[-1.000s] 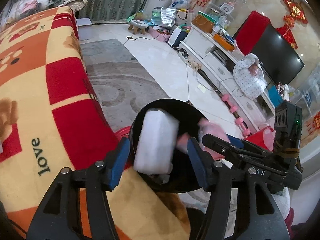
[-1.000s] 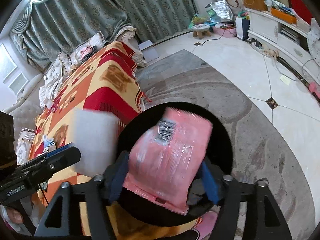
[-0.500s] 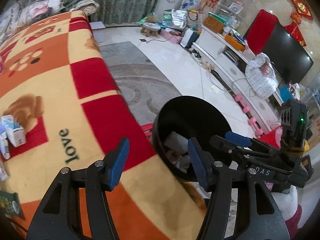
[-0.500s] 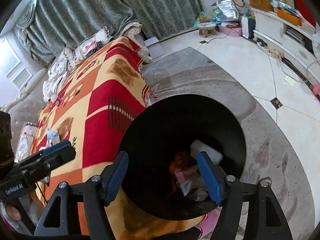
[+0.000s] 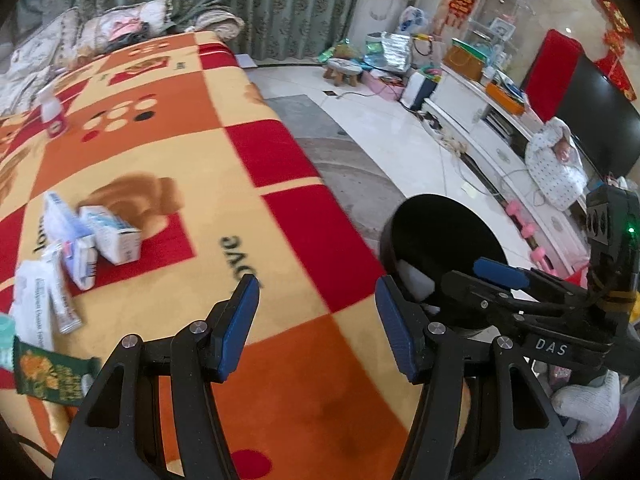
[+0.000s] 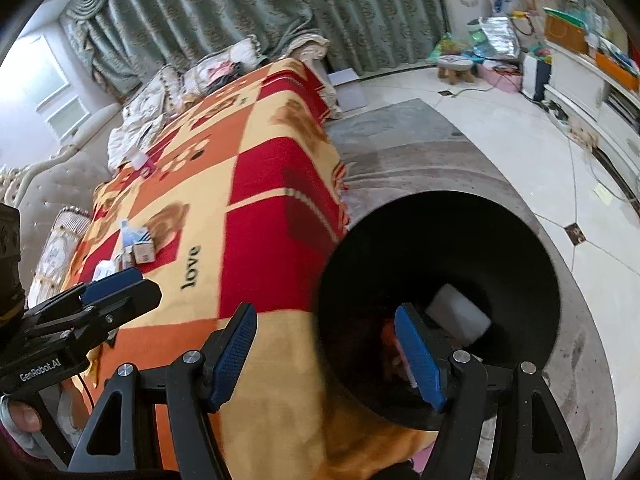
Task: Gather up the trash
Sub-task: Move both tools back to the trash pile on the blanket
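Both grippers, left gripper [image 5: 316, 322] and right gripper [image 6: 326, 354], hang apart and empty by the black bin [image 6: 440, 240], so best swing across to the small cartons [image 5: 92, 236] lying on the blanket [image 5: 280, 360], one each.

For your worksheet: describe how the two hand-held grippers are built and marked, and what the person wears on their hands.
Both the left gripper and the right gripper are black angular frames with triangular cut-outs, silver pivot screws and ribbed blue finger pads. One body reads "DAS", the other "GenRobot.AI". A green light glows on the right unit. A white knit glove is worn.
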A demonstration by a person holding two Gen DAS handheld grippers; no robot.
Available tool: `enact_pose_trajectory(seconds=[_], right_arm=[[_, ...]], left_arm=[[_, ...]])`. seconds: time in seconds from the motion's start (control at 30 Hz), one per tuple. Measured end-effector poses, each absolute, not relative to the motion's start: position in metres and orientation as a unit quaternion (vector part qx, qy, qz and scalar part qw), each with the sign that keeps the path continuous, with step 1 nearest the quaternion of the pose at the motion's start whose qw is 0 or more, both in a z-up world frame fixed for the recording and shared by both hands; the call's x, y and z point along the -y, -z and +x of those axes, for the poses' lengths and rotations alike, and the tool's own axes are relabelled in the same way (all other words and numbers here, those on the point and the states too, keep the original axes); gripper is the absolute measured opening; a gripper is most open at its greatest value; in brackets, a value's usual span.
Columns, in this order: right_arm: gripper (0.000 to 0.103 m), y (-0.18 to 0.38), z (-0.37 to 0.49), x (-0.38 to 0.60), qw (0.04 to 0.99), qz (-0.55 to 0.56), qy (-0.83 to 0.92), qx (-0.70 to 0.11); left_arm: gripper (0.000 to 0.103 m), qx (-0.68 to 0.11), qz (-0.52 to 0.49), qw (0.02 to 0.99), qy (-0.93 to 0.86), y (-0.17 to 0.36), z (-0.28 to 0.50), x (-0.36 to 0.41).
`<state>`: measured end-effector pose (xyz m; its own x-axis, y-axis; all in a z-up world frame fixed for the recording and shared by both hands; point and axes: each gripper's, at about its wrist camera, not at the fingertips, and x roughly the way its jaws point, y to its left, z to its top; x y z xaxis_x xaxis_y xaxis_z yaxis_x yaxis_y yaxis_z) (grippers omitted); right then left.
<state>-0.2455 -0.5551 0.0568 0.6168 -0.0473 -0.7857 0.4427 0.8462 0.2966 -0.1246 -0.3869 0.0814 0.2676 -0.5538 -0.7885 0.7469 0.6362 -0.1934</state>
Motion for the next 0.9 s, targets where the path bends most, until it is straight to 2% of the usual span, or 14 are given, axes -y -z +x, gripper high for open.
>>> enact_pose_trajectory(seconds=[0.9], right_arm=[[0.069, -0.054, -0.171, 0.444, 0.873, 0.183, 0.039, -0.451]], left_arm=[[0.059, -0.445, 0.081, 0.832, 0.322, -0.084, -0.09, 0.267]])
